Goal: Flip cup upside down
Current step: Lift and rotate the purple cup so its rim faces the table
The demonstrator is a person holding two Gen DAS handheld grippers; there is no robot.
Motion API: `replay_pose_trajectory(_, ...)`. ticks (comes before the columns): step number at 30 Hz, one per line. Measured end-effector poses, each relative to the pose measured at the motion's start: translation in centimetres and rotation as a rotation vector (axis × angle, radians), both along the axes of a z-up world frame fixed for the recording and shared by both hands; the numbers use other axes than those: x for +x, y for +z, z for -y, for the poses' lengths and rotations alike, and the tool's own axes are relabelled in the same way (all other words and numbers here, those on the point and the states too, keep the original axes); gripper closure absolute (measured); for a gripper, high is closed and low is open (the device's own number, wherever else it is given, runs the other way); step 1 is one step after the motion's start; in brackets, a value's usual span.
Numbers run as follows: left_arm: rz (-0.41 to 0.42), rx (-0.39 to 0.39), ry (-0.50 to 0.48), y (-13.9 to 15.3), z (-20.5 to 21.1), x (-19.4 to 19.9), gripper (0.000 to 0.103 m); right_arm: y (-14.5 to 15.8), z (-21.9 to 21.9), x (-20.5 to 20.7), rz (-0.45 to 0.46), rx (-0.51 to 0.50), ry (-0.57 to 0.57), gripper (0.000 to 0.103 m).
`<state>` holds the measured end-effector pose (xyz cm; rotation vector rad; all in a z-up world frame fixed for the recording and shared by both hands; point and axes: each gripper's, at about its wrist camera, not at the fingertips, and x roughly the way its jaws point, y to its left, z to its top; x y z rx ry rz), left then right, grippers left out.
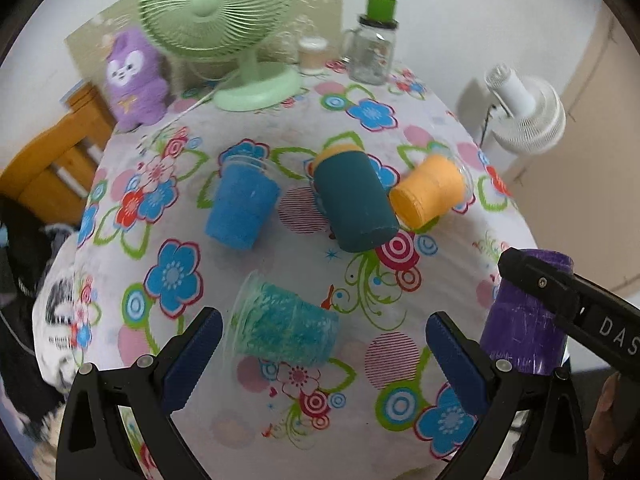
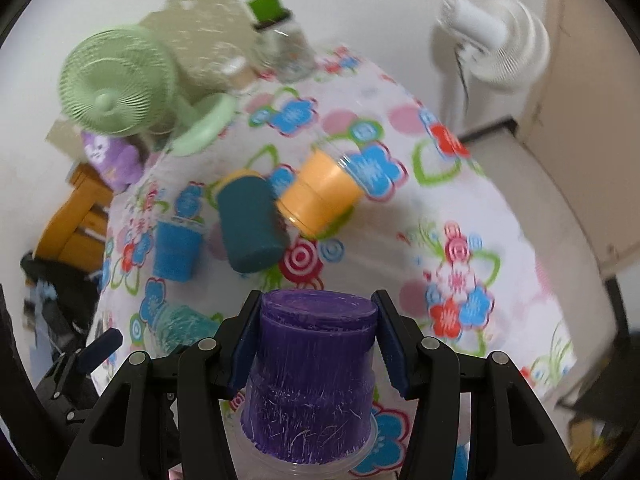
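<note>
A purple cup stands upside down, base up, between the fingers of my right gripper, which is shut on it near the table's front edge. It also shows in the left wrist view with the right gripper's finger across it. My left gripper is open and empty, with a teal cup lying on its side just ahead of its fingers. A blue cup, a dark teal cup and an orange cup lie on the flowered tablecloth further back.
At the back of the table stand a green desk fan, a purple plush toy, a glass jar with a green lid and a small white cup. A white floor fan stands beyond the right edge. A wooden chair is at left.
</note>
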<state>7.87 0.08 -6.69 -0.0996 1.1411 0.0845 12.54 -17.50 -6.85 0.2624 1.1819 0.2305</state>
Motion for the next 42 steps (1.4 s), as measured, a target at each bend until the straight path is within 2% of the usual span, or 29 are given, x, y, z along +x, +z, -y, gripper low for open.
replay_pose_trajectory(9, 0.024, -0.033, 0.110, 1.0, -0.9, -2.7, 0.000, 2.0, -1.8, -1.4, 0.140, -0.053, 0.163, 0.046)
replay_pose_trajectory(18, 0.066, -0.033, 0.157, 0.6, -1.4, -4.7, 0.000, 2.6, -2.0, -2.8, 0.283, -0.084, 0.219, 0.046)
replay_pose_trajectory(27, 0.110, 0.013, 0.148, -2.3, -1.6, -4.2, 0.000, -1.9, -3.5, -3.4, 0.399, -0.105, 0.280, 0.046)
replay_pose_trajectory(30, 0.092, 0.045, 0.145, -3.7, -1.8, -3.8, 0.000, -3.6, -4.3, -3.5, 0.440, -0.138, 0.289, 0.046)
replay_pose_trajectory(33, 0.082, 0.035, 0.148, -4.7, -2.4, -3.7, 0.000, -5.2, -4.8, -3.3, 0.447, -0.139, 0.287, 0.046)
replay_pose_trajectory(42, 0.049, 0.033, 0.167, -6.7, -3.8, -4.3, 0.000, -6.7, -6.2, -2.6, 0.513, -0.156, 0.285, 0.046)
